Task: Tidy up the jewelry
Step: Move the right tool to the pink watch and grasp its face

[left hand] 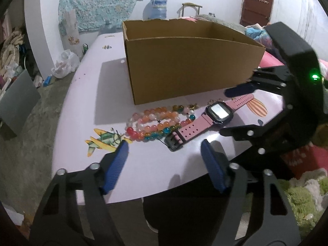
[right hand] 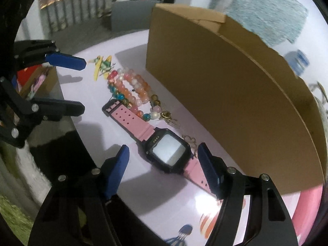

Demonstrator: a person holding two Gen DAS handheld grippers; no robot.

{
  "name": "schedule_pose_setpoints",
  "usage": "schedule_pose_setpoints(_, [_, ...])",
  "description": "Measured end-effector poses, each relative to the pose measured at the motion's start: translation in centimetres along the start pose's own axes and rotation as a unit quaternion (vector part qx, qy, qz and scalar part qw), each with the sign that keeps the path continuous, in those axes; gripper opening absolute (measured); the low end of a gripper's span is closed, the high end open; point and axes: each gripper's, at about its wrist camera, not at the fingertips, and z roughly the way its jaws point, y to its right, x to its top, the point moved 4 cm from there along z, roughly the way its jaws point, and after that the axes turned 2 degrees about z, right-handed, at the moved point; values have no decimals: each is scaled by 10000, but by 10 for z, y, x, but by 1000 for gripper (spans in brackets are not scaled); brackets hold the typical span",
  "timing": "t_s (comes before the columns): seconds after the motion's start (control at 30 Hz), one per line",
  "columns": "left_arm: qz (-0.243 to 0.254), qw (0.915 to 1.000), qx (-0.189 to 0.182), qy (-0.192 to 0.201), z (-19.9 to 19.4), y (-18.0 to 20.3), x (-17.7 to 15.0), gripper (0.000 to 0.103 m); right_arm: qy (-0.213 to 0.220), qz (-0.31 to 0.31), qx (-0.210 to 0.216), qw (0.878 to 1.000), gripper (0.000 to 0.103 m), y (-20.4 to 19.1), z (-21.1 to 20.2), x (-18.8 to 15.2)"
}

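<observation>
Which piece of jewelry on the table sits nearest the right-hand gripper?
The pink watch. Its face lies between the right gripper's open fingers, while the beaded bracelets lie farther off, past the buckle end.

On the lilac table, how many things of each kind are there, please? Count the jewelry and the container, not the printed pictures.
Pink-strapped digital watch: 1
Pile of colourful beaded bracelets: 1 pile, single bracelets cannot be told apart
Small gold-coloured trinkets: too tangled to count
Open brown cardboard box: 1
Total: 4 kinds

A lived-in home room, likely a bedroom; a patterned cloth [left hand: 98, 2] hangs on the wall; a brown door [left hand: 257, 2] stands behind; clothes [left hand: 10, 47] pile at the side; a children's sticker table [left hand: 86, 94] holds a cardboard box [left hand: 184, 65].
</observation>
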Motion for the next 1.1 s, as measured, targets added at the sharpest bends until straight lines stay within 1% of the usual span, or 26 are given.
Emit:
schedule_pose_setpoints(0.03, [-13, 10000, -32, -7, 0, 0, 0, 62, -35, -101, 55, 9999, 67, -1, 3, 1])
schedule_pose_setpoints(0.1, [-5, 10000, -60, -26, -1, 1, -1, 53, -153, -332, 129, 9992, 65, -4, 8, 1])
schedule_pose_setpoints(0.17, [32, 10000, -66, -35, -1, 3, -2, 50, -141, -423, 207, 9988, 64, -2, 9, 1])
schedule_pose_setpoints(0.2, [59, 10000, -67, -44, -2, 4, -3, 49, -172, -428, 246, 9986, 61, -1, 9, 2])
schedule_pose_setpoints(0.3, [138, 9999, -41, -33, -5, 7, -4, 49, -247, -467, 294, 9982, 50, 5, 8, 5])
schedule_pose_setpoints(0.47, [245, 9997, -27, -18, -10, 13, -5, 49, -347, -429, 539, 9970, 50, 11, 6, 7])
schedule_pose_setpoints(0.57, [404, 9992, -51, -37, -11, 23, -6, 49, -446, -255, 757, 9958, 50, 17, 6, 12])
schedule_pose_setpoints(0.7, [727, 9973, -95, -21, -8, 40, -4, 49, -601, 60, 1241, 9904, 50, 21, 0, 5])
schedule_pose_setpoints(0.8, [1040, 9946, 8, -32, -3, 54, -4, 49, -726, 219, 1528, 9853, 50, 24, -2, 3])
schedule_pose_setpoints(0.83, [1171, 9931, 94, -50, 0, 58, -4, 49, -772, 262, 1610, 9836, 50, 28, 0, 5])
schedule_pose_setpoints(0.87, [1258, 9919, 169, -60, 2, 61, -4, 49, -807, 309, 1695, 9817, 50, 23, -2, -1])
schedule_pose_setpoints(0.97, [1636, 9857, 376, -138, 12, 70, -7, 49, -914, 357, 1884, 9772, 50, 25, -2, -2])
schedule_pose_setpoints(1.03, [1864, 9807, 553, -230, 20, 75, -10, 49, -994, 398, 2024, 9734, 50, 23, 7, 6])
schedule_pose_setpoints(1.07, [1952, 9785, 620, -233, 22, 77, -10, 48, -1020, 412, 2084, 9718, 50, 24, 8, 5])
schedule_pose_setpoints(1.1, [2000, 9774, 651, -213, 23, 78, -10, 43, -1040, 438, 2141, 9703, 50, 26, 8, 5])
